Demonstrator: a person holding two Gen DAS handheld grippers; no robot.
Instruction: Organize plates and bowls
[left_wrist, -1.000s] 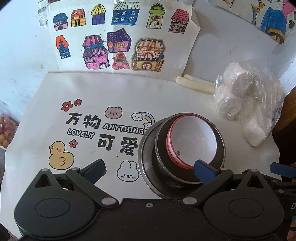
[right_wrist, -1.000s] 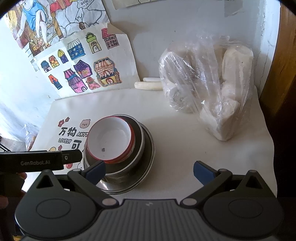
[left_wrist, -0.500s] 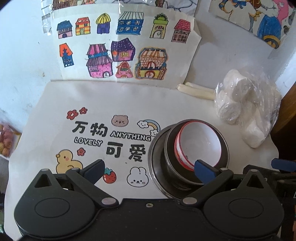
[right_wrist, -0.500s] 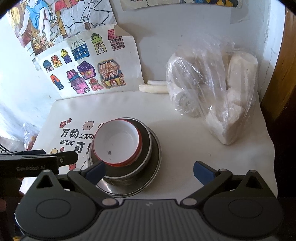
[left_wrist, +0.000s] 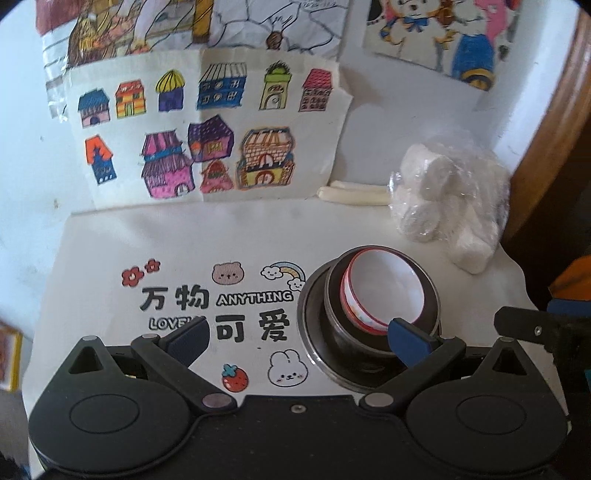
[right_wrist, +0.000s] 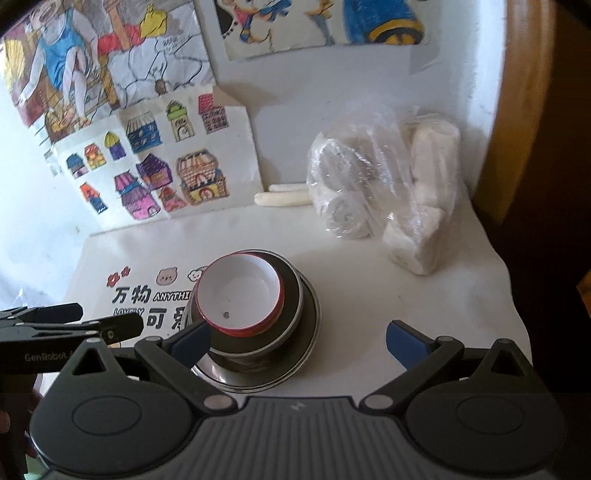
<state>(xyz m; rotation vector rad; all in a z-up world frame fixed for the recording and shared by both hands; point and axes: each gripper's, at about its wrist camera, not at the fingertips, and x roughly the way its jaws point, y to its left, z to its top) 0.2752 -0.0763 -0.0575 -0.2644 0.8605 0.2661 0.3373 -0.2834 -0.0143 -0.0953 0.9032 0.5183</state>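
Both grippers have pulled back from the stack. Left wrist view: the left gripper (left_wrist: 299, 334) is wide open and holds nothing; the red-rimmed bowl (left_wrist: 384, 295) sits in a metal bowl (left_wrist: 430, 295) on a metal plate (left_wrist: 314, 328), near the cloth's (left_wrist: 221, 236) right edge. Right wrist view: the right gripper (right_wrist: 298, 338) is wide open and empty, the stack just ahead on its left.

Small bowl (right_wrist: 240, 295): white inside w/ red rim, one dark speck; outside has red bands & a pale patterned strip. Sits in dark grey metal bowl (right_wrist: 291, 295), on shiny silver plate (right_wrist: 312, 332). Tablecloth (left_wrist: 221, 236): off-white, black lettering, cartoon bear, rainbow, bunny, strawberry, red flowers. Houses drawing (left_wrist: 207, 129): pink, purple, blue, orange, yellow, green on cream paper. Plastic bag (right_wrist: 384, 192): clear, white contents. Both grippers black w/ blue finger pads (right_wrist: 406, 341)
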